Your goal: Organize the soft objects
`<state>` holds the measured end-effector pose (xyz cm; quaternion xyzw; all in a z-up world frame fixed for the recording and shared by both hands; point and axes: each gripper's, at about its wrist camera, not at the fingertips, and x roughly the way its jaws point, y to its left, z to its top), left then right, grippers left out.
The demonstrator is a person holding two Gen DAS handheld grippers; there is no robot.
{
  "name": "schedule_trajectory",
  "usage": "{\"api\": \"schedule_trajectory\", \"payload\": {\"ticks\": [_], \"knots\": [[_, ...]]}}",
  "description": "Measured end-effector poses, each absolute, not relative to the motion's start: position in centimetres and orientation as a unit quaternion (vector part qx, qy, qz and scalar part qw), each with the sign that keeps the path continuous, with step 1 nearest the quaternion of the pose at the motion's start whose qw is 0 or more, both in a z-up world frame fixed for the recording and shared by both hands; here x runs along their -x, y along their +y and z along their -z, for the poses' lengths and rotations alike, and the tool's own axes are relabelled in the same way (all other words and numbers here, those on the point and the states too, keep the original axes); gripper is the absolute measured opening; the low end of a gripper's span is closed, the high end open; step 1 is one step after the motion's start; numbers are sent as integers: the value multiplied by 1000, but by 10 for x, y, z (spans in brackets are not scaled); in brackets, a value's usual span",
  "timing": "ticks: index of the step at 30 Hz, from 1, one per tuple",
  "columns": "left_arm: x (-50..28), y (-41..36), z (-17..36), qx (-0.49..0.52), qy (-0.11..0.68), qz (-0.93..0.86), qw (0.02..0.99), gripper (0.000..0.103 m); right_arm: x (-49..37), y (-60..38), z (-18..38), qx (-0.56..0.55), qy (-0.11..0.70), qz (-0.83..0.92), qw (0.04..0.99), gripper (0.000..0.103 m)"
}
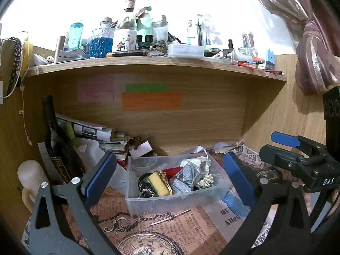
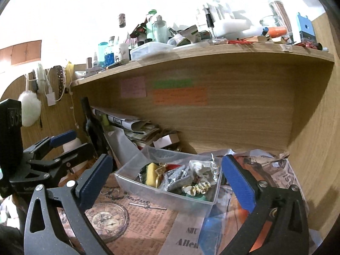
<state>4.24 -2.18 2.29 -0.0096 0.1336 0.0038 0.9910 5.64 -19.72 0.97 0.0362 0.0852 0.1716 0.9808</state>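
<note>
A clear plastic bin sits on the paper-covered desk under a wooden shelf, and shows in the right wrist view too. It holds soft items: a yellow sponge-like pouch, a grey glittery fabric piece, white and gold scrunchies and a dark chain. My left gripper is open and empty, its blue pads on either side of the bin. My right gripper is open and empty, just in front of the bin. Each gripper shows in the other's view: the right, the left.
A dark wine bottle stands at the back left beside rolled newspapers. The shelf above is crowded with bottles and jars. A blue cloth lies in plastic at the bin's right. A white pompom hangs on the left wall.
</note>
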Motion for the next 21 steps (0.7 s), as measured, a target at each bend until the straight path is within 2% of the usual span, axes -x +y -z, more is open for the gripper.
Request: {"api": "schedule_trajectory", "payload": {"ticks": [21], "knots": [[-44,-18,-19,15,138,-6,990,103,-51,-198,-9,-39,81,-167,982,103]]}}
